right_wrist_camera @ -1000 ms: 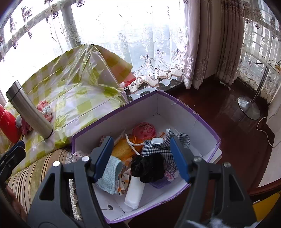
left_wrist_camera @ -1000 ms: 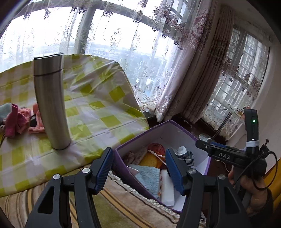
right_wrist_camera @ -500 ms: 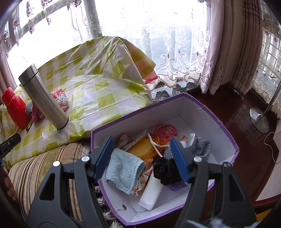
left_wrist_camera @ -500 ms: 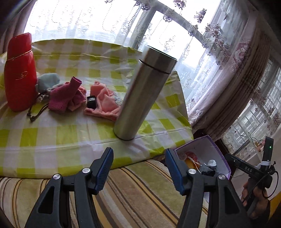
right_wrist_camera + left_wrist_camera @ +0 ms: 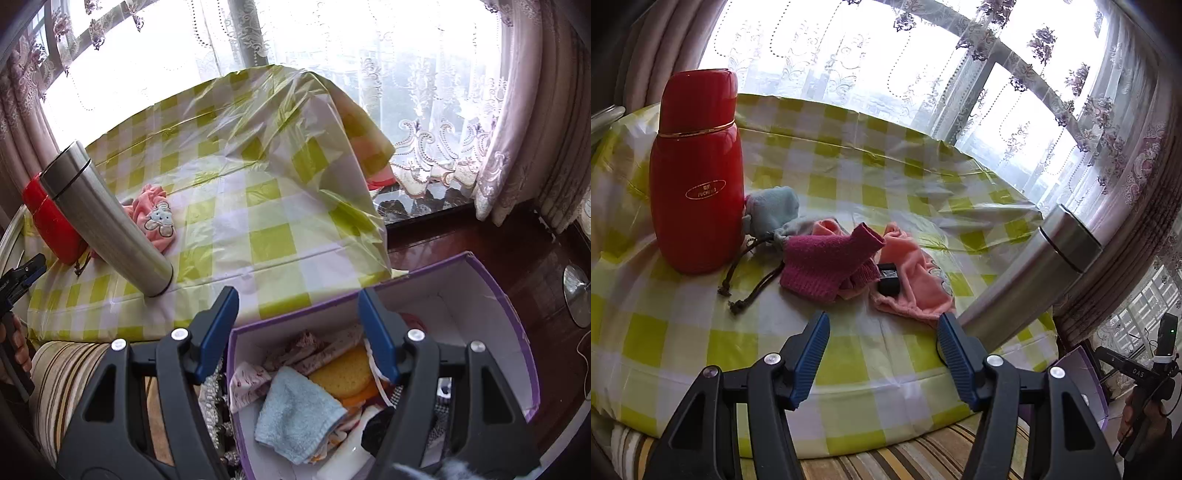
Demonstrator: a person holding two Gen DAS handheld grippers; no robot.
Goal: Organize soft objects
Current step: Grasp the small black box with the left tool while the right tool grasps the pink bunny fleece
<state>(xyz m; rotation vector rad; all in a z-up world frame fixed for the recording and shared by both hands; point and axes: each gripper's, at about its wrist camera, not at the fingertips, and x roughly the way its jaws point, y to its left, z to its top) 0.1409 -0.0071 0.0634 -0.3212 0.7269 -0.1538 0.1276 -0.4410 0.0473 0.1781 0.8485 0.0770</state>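
Observation:
Soft things lie together on the checked tablecloth (image 5: 849,354): a magenta knit sock (image 5: 827,262), a pink cloth (image 5: 916,280) with a small black block (image 5: 888,282) on it, and a pale blue drawstring pouch (image 5: 772,210). My left gripper (image 5: 881,325) hovers open just in front of them, with nothing between its blue fingers. In the right wrist view, my right gripper (image 5: 297,302) is open and empty above the near rim of a purple box (image 5: 509,306) that holds a blue towel (image 5: 295,413), a yellow sponge (image 5: 343,373) and other cloths. The pink cloth (image 5: 155,218) shows behind the steel flask.
A red flask (image 5: 696,173) stands left of the pile and a steel flask (image 5: 1030,273) right of it; both flasks, red (image 5: 51,221) and steel (image 5: 107,218), appear in the right wrist view. A striped cushion (image 5: 70,373) lies below the table edge. Lace curtains hang behind. A lamp base (image 5: 578,299) sits on the dark floor.
My left gripper has swung left from the purple box to face the pile of soft things on the table. My right gripper has drawn back towards the box's near rim. Both jaws stay equally wide.

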